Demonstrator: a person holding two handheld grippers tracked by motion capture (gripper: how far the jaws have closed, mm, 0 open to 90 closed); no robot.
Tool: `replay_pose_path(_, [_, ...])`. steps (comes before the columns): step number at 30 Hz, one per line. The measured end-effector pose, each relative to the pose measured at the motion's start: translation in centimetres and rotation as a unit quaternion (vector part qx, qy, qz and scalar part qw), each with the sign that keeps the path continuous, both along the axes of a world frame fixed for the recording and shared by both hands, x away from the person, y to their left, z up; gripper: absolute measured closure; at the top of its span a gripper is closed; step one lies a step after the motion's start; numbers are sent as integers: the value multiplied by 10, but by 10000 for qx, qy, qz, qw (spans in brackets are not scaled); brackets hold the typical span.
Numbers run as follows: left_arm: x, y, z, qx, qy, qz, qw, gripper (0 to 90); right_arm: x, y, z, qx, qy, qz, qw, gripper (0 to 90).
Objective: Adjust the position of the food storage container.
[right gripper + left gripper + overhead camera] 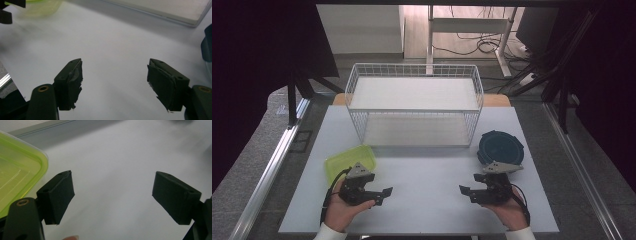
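**Approach with both grippers empty**

Currently left gripper (384, 192) and right gripper (463, 190) hover near the tabletop's (427, 210) front edge, jaws wide apart, holding nothing. Translucent lime-green plastic container (350, 162) sits at the left edge, just beside the left gripper; dark blue round lid (500, 147) at the right edge. Next move, likely: straddle each rim squarely (avoid nudging).

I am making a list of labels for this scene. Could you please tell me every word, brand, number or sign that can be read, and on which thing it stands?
None: no readable text on the green container, the dark blue lid, the wire basket, the table, the left gripper or the right gripper.
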State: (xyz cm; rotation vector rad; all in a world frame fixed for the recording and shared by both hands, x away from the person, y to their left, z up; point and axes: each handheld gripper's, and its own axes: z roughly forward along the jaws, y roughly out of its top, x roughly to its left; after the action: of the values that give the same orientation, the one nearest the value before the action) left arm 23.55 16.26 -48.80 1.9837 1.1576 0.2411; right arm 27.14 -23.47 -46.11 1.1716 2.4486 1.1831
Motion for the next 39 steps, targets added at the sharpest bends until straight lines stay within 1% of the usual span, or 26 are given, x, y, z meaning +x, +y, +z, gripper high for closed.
replay_pose_path(3, [-2,3,-3,-6,57,124,9999,174,6,1,5,29,-33,44,10000,310])
replay_pose_path(5, [-3,2,-4,39,76,127,9999,174,10,2,7,10,-46,83,10000,320])
replay_pose_path(7, [-4,1,-4,27,59,129,9999,176,13,1,10,56,-29,109,9999,335])
replay_pose_path(8, [-5,0,-4,30,52,94,9999,176,14,1,11,63,-39,97,9999,341])
replay_pose_path(11, [-5,-3,-3,161,-7,0,9999,176,17,-1,16,17,-86,29,10000,355])
replay_pose_path(12, [-5,-3,-3,161,-7,0,9999,176,17,-1,16,17,-86,29,10000,355])
replay_pose_path(13, [0,-4,1,205,-64,-37,9998,176,19,-3,21,-56,-91,-2,9999,366])
replay_pose_path(14, [2,-5,3,218,-104,-62,9997,178,20,-5,24,-71,-94,-21,9999,368])
replay_pose_path(17, [3,-7,4,299,-124,-142,9994,176,24,-13,33,-78,-81,-107,9999,377])
replay_pose_path(18, [3,-7,4,299,-124,-142,9994,176,26,-15,36,-134,-77,-104,9998,380])
replay_pose_path(19, [4,-10,2,349,-96,-176,9992,174,29,-18,41,-182,-70,-110,9997,382])
replay_pose_path(22, [4,-14,1,371,-81,-230,9990,174,43,-27,54,-260,26,-117,9996,392])
replay_pose_path(24, [2,-15,1,366,-65,-223,9991,174,51,-33,62,-350,41,-152,9993,395])
replay_pose_path(25, [1,-14,1,379,-58,-200,9991,174,56,-35,65,-398,60,-156,9991,398])
replay_pose_path(27, [0,-10,0,337,-20,-117,9994,174,64,-39,71,-452,92,-159,9988,408])
replay_pose_path(28, [0,-10,0,337,-20,-117,9994,175,69,-40,73,-459,109,-173,9987,413])
replay_pose_path(29, [-1,-8,-1,333,-1,-53,9994,175,74,-42,75,-485,127,-200,9985,422])
replay_pose_path(33, [-3,-5,-1,291,10,-9,9996,176,93,-47,80,-729,201,-349,9965,461])
replay_pose_path(34, [-3,-5,-1,291,10,-9,9996,176,93,-47,80,-729,201,-349,9965,461])
replay_pose_path(35, [-4,-3,-2,283,31,14,9996,176,103,-49,80,-852,232,-385,9954,474])
replay_pose_path(39, [-5,1,-2,266,9,92,9996,180,123,-51,80,-1083,297,-423,9928,523])
